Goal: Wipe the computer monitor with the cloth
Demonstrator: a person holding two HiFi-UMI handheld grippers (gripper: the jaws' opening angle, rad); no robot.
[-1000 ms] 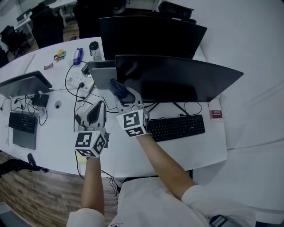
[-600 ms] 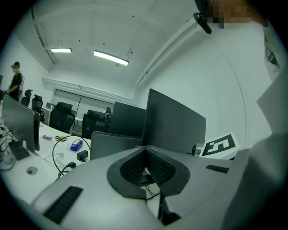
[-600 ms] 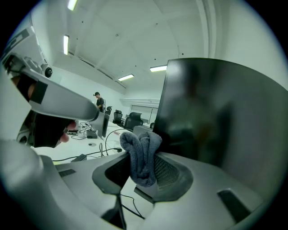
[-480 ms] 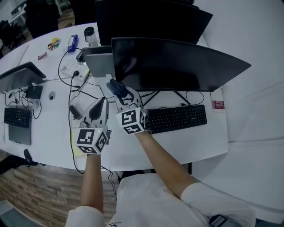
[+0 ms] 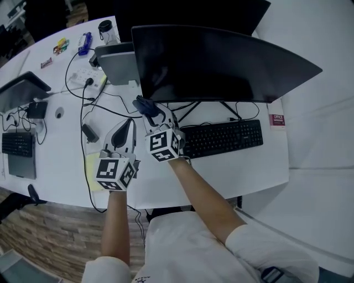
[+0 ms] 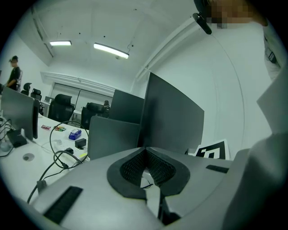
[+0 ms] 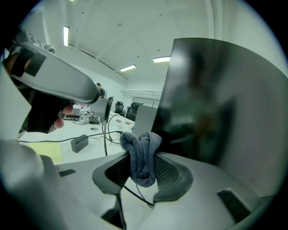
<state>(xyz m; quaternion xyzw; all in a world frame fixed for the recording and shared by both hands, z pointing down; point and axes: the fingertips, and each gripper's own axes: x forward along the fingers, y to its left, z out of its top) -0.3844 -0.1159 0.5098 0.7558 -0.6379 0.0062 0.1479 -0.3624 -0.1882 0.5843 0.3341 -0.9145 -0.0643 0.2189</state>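
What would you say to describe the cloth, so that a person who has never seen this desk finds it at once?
Find the big dark monitor nearest the person on the white desk. Just below its lower left corner, the right gripper pinches the cloth between its fingers. It is a small bunched blue-grey wad, the only soft, crumpled thing there.

two claws: left claw (image 5: pixel 126 124), right claw (image 5: pixel 149 110). one cloth (image 5: pixel 141 104). four monitors: front monitor (image 5: pixel 221 63), rear monitor (image 5: pixel 188 11), grey monitor (image 5: pixel 117 63), left-edge monitor (image 5: pixel 22 91). two keyboards: front keyboard (image 5: pixel 221 138), left keyboard (image 5: pixel 12 145). one bottle (image 5: pixel 105 30). one desk (image 5: pixel 232 177).
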